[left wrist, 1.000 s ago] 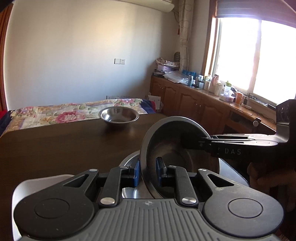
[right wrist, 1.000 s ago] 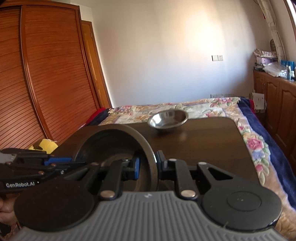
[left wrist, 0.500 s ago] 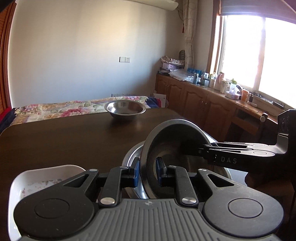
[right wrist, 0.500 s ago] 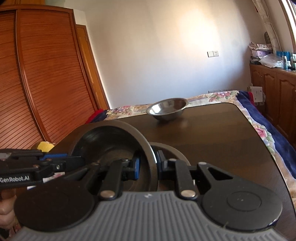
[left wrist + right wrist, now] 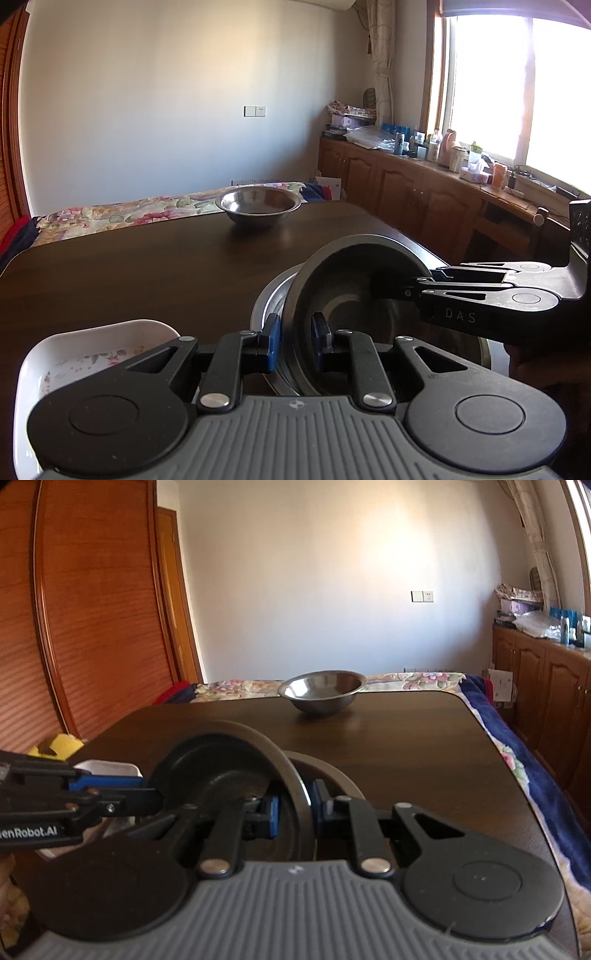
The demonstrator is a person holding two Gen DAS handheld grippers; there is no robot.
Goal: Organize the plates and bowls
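Observation:
Both grippers hold one dark round bowl (image 5: 351,291) by opposite sides of its rim. My left gripper (image 5: 294,341) is shut on its near rim; my right gripper (image 5: 294,814) is shut on the same bowl (image 5: 221,760). The bowl is tilted just above a steel plate (image 5: 271,299) on the dark wooden table (image 5: 147,266). A steel bowl (image 5: 258,205) stands at the table's far edge, also in the right wrist view (image 5: 322,690). A white floral dish (image 5: 92,350) lies at the near left.
A floral bedspread (image 5: 122,212) lies beyond the table. Wooden cabinets (image 5: 424,192) with bottles run under the window on the right. A wooden wardrobe (image 5: 74,627) stands on the left. A yellow object (image 5: 61,746) sits by the table's left corner.
Both grippers have come down with the dark bowl toward the steel plate. The white dish has come into the left wrist view. The far steel bowl has not moved.

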